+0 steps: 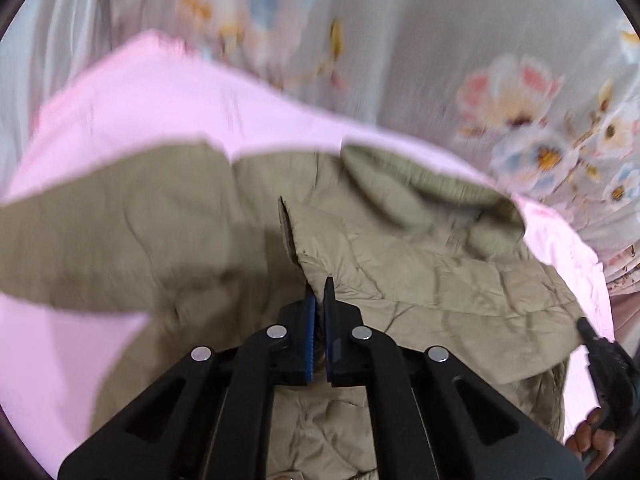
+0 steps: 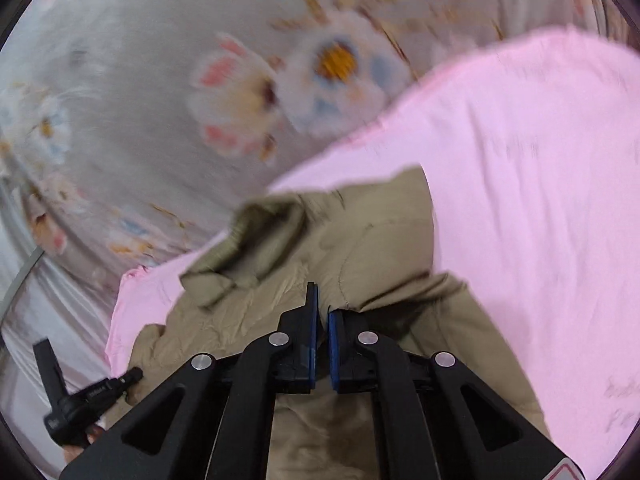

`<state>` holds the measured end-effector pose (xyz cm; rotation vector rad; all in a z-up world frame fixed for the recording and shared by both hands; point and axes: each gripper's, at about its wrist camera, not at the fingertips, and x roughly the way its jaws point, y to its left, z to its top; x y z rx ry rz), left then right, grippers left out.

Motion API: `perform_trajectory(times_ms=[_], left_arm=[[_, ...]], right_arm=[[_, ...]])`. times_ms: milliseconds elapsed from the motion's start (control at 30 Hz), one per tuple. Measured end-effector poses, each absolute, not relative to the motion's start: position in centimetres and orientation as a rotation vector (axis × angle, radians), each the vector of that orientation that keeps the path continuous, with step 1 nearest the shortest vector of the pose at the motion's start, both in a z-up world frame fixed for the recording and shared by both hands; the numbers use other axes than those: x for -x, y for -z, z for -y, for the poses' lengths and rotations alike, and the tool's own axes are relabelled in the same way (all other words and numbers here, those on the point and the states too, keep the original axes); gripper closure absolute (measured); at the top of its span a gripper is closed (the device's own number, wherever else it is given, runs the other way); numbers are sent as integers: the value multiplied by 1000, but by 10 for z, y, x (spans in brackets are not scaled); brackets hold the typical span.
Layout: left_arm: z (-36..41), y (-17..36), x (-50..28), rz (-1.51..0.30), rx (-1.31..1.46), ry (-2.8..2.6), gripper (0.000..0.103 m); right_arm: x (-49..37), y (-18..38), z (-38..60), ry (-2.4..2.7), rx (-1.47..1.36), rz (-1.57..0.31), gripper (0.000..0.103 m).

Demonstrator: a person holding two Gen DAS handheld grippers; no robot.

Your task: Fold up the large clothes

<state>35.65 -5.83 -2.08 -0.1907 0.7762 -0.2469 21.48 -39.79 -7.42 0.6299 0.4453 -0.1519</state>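
Fingers of both grippers are pinched together w/ khaki cloth between the pads: left gripper (image 1: 320, 300) clamps an edge of the jacket (image 1: 400, 264) near its front flap, right gripper (image 2: 322, 304) clamps a fold nearer the collar side. Jacket lies rumpled on a pink sheet (image 1: 120, 104), which sits over a floral bedspread (image 1: 500, 92) on the bed. Risks, as a judgement: each bite looks thin, only a little cloth in the pads, so a quick lift could let the slick padded fabric slip out; either grip may also hold one layer only, so the layer beneath lags and the fold comes out skewed. If the 2 grips aren't matching spots on the garment, the fold line goes crooked. Pink sheet might get dragged along too, can't tell if any of it is caught. Both views are motion-blurred, so seams are hard to read. Left wrist view shows the flap edge, the ribbed collar or hem roll at upper right, and the other gripper w/ a hand at far right. Right wrist view shows instead a wide bare stretch of sheet to the right and the left gripper low at left.
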Motion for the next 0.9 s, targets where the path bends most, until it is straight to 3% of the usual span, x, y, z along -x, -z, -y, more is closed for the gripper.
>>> perform_trajectory(times_ms=[67,233,567,900], left_arm=[[60,23,-358,-745,148,235,101],[76,98,-373,-825,10,197,99],[48,101,-333,-812,90,217,97],[-1,106,-230,-818,61,233,97]], right_arm=[[-213,68,390,161,-581,-420,98],[-247,125,383,273,-464,-678,99],[-228,138,373,296,-469,-736,100],[-119,146,331,308,-456,-740,99]])
